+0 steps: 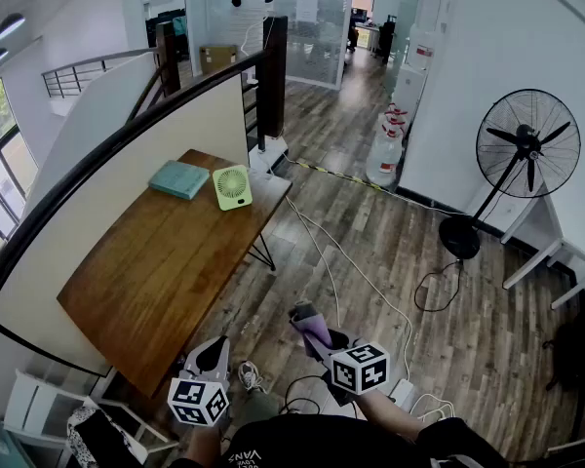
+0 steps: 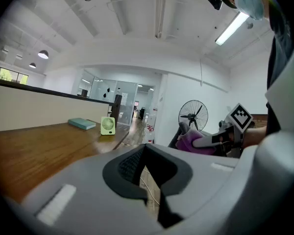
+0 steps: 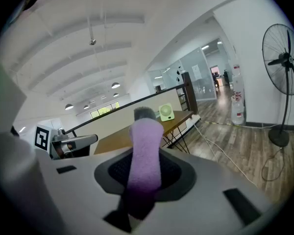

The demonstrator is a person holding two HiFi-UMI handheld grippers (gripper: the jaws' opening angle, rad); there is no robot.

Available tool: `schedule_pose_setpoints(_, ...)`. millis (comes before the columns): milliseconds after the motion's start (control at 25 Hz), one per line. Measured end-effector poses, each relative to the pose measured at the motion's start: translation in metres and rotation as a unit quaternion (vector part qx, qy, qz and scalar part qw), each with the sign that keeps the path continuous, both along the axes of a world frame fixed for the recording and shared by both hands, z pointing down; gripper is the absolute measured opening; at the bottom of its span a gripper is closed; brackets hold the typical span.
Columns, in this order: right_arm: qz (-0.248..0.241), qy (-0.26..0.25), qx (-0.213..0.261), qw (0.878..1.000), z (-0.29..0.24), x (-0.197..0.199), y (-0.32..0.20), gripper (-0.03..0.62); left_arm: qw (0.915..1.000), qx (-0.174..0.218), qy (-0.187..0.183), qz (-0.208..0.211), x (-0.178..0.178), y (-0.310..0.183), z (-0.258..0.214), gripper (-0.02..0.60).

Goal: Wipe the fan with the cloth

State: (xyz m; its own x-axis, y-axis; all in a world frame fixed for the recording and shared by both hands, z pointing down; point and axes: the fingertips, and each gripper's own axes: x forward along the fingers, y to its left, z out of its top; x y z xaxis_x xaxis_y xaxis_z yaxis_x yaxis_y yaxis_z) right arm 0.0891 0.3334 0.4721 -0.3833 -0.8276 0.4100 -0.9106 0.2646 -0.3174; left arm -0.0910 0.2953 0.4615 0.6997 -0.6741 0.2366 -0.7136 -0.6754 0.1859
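1. Pinching a purple cloth (image 3: pixel 146 151), the right gripper (image 1: pixel 309 318) had its jaws clamped on it; the cloth stuck out past the tips.
2. The left gripper (image 1: pixel 213 357) had its jaws pressed together with nothing between them.
3. Both were held low over the wood floor (image 1: pixel 409 291), off the table's (image 1: pixel 146 271) near end.
4. The green fan (image 1: pixel 234 186) stood upright at the table's far corner, 11 o'clock from the grippers and well apart.
5. A teal book (image 1: pixel 178 178) lay just beside it, at 9 o'clock.
6. A black pedestal fan (image 1: pixel 526 146) stood at 2 o'clock.
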Motion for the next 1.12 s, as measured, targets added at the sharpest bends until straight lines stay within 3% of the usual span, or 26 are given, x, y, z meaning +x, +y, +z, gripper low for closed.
schedule_pose_setpoints(360, 0.018, -0.031, 0.001, 0.999, 0.004, -0.005, -0.031, 0.098, 0.9999, 0.001, 0.003, 0.013, -0.004, -0.036, 0.003, 0.011)
schedule_pose_setpoints(680, 0.015, -0.025, -0.007, 1.000, 0.007, -0.017, -0.113, 0.098, 0.9994, -0.007, 0.016, 0.031, -0.006, -0.113, 0.011, 0.011)
schedule_pose_setpoints(1120, 0.052, -0.032, -0.009, 0.998, 0.003, -0.033, -0.229, 0.098, 0.9970, -0.023, 0.009, 0.074, -0.019, -0.233, 0.010, 0.011)
